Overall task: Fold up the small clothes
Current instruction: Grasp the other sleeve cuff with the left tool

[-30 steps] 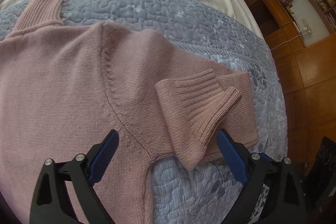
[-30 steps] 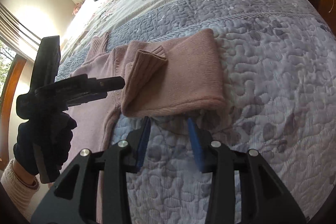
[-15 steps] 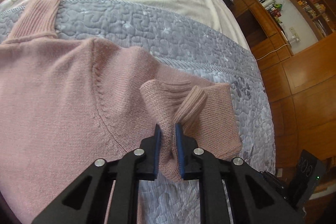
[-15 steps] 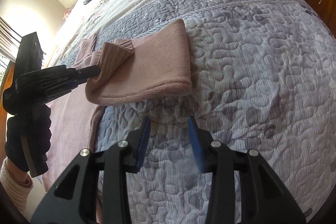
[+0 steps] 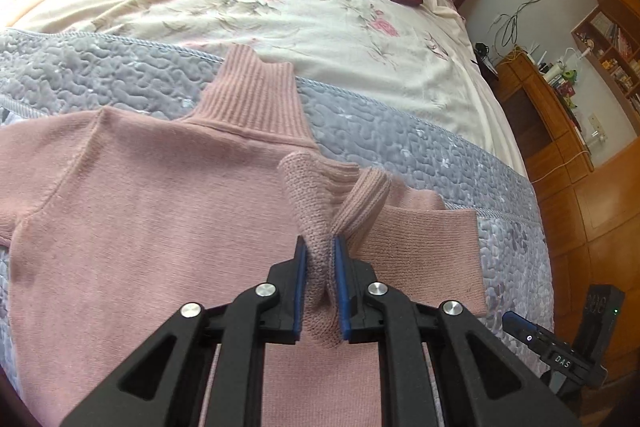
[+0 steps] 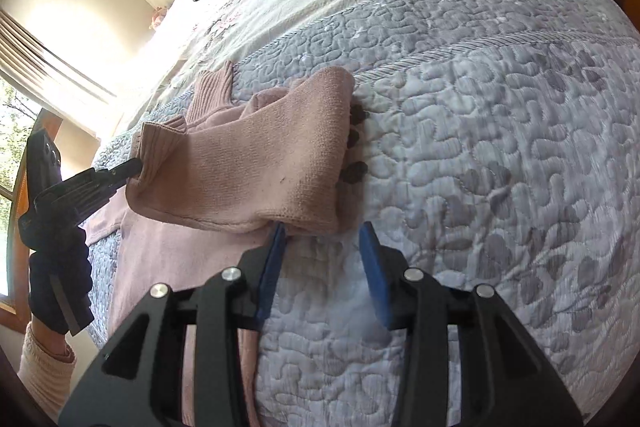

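Left gripper (image 5: 320,247) pinching ribbed knit cuff (image 5: 320,203) of pink sweater (image 5: 152,211), sleeve folded over. Right gripper (image 6: 322,241) spread, hovering above grey quilted bedspread (image 6: 500,155).

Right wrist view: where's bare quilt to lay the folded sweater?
Free: the grey quilted bedspread right of the pink knit sweater, and the patch beneath the open right claw. Crowded: left side, where the left claw grips the ribbed cuff.
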The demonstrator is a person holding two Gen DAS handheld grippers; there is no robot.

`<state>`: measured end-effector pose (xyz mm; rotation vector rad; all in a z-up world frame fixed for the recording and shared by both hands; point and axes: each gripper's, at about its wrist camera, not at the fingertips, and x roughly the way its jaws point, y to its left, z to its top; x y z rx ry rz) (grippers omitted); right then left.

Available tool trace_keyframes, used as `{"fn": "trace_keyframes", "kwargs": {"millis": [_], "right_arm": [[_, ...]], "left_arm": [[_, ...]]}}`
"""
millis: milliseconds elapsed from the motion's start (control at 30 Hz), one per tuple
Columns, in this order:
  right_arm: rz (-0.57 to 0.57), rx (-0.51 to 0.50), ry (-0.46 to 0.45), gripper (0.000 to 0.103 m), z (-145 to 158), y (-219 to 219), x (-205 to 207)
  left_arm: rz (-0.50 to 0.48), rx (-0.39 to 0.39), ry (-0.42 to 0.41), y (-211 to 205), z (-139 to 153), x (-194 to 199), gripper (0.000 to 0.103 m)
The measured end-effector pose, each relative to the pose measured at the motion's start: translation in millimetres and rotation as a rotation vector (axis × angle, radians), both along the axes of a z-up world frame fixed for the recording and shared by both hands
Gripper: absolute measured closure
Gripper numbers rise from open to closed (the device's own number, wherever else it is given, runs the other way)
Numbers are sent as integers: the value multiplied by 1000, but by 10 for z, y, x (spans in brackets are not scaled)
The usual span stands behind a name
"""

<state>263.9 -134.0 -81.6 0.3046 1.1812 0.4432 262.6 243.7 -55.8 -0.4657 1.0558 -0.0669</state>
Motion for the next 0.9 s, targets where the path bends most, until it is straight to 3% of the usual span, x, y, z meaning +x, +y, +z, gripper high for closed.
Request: {"fn": "trace_keyframes", "kwargs": {"millis": [300, 367, 433, 567, 733, 800, 900], "right_arm": [[-5, 58, 130, 57, -328, 419, 387], [-9, 12, 151, 75, -417, 477, 418], [-21, -49, 163, 82, -501, 512, 410], [-17, -131, 153, 82, -625, 565, 374], [-9, -158, 131, 76, -468, 600, 350], [-12, -168, 74, 76, -290, 659, 305], [19, -143, 28, 69, -130, 760, 216]], "left_arm": [[59, 5, 27, 509, -177, -19, 90], [68, 11, 43, 566, -269, -19, 90], [76, 18, 67, 629, -383, -8, 90], [96, 1, 124, 785, -593, -26, 87], [160, 1, 109, 1060, -515, -240, 87], [141, 22, 74, 1058, -412, -319, 85], [81, 60, 44, 900, -295, -280, 74]]}}
